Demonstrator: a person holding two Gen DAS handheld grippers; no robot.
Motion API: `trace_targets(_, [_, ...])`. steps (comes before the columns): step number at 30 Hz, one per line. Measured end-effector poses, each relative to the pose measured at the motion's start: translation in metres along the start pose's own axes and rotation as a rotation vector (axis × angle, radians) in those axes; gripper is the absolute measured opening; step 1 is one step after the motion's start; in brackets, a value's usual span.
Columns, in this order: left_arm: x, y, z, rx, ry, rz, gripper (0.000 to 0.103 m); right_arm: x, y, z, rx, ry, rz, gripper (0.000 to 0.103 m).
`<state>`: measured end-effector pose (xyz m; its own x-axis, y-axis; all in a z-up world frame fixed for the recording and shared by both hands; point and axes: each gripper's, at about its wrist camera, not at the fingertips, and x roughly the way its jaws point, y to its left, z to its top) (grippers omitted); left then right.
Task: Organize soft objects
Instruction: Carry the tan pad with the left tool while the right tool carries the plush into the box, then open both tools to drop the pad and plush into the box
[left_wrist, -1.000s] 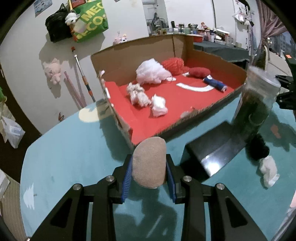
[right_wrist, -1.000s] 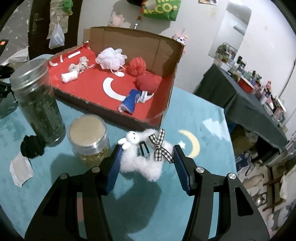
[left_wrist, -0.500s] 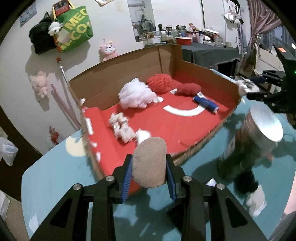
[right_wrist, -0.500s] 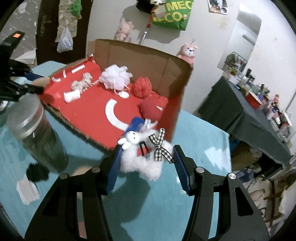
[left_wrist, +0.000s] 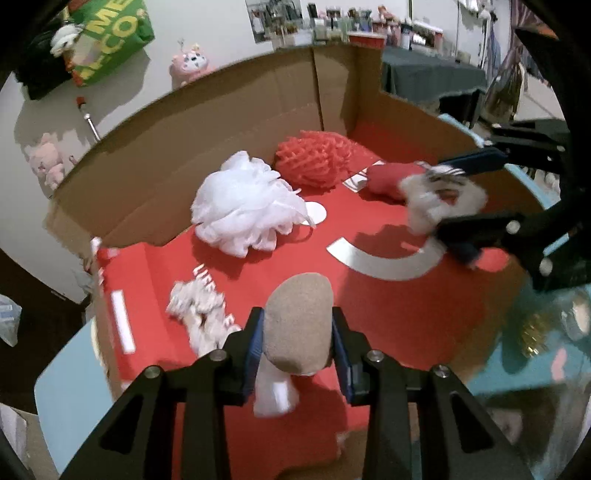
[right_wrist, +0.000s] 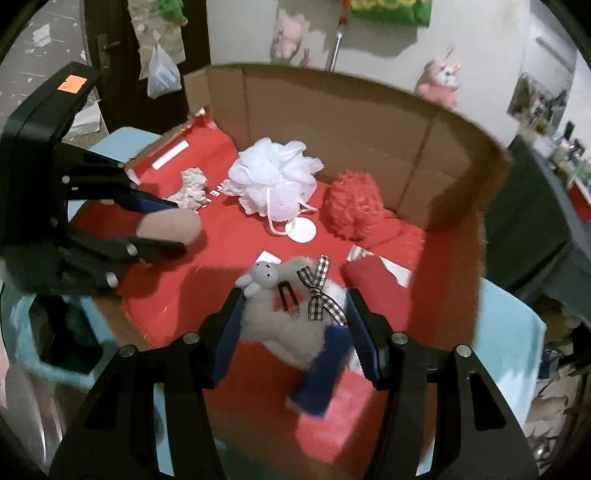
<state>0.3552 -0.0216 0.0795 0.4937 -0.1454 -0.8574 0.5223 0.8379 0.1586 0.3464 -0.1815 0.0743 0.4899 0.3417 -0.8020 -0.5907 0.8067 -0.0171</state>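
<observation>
Soft objects are being gathered in an open cardboard box (right_wrist: 373, 122) with a red floor, and two more are held over it. A tan pad (left_wrist: 299, 325), oval and matte like felt or sponge, is clenched between the blue-padded fingers of the left hand-held gripper (left_wrist: 298, 350), above the near left part of the box floor. A fluffy white scrunchie (right_wrist: 284, 314), bearing a small bunny head, a black clip and a checked bow, is pinched in the right hand-held gripper (right_wrist: 291, 325) over the near right part, just above a blue roll (right_wrist: 321, 376). Already lying inside are a white pouf (left_wrist: 247, 206), a red pouf (left_wrist: 314, 162), a red cushion (left_wrist: 391, 177) and a white rag (left_wrist: 199, 314). For the step in hand, each piece is best lowered close to the red floor before the fingers are opened, so that it is dropped onto bare floor rather than stacked on what is there; free space appears to lie in the middle, around the white crescent print (left_wrist: 384, 260). Since the two grippers are near one another above the box, they are better released apart, one at a time. Both pieces look light and yielding, so little bounce is expected.
</observation>
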Motion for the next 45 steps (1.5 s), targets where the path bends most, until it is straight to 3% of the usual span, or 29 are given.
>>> trace_targets(6, [0.025,-0.001,0.021,0.032,0.051,0.008,0.040,0.033,-0.008,0.022,0.026,0.073,0.061,0.053])
trace_targets(16, [0.049,0.011,0.028,0.009,0.079,-0.019,0.044,0.060,-0.012,0.032,0.040,0.172,0.065,0.053])
trace_targets(30, [0.048,0.022,0.029,-0.007,0.064,-0.028,0.045,0.075,-0.018,0.037,0.078,0.209,0.059,0.055])
trace_targets(45, [0.051,0.015,0.024,0.015,0.044,-0.028,0.057,0.082,-0.016,0.039,0.092,0.238,0.062,0.057])
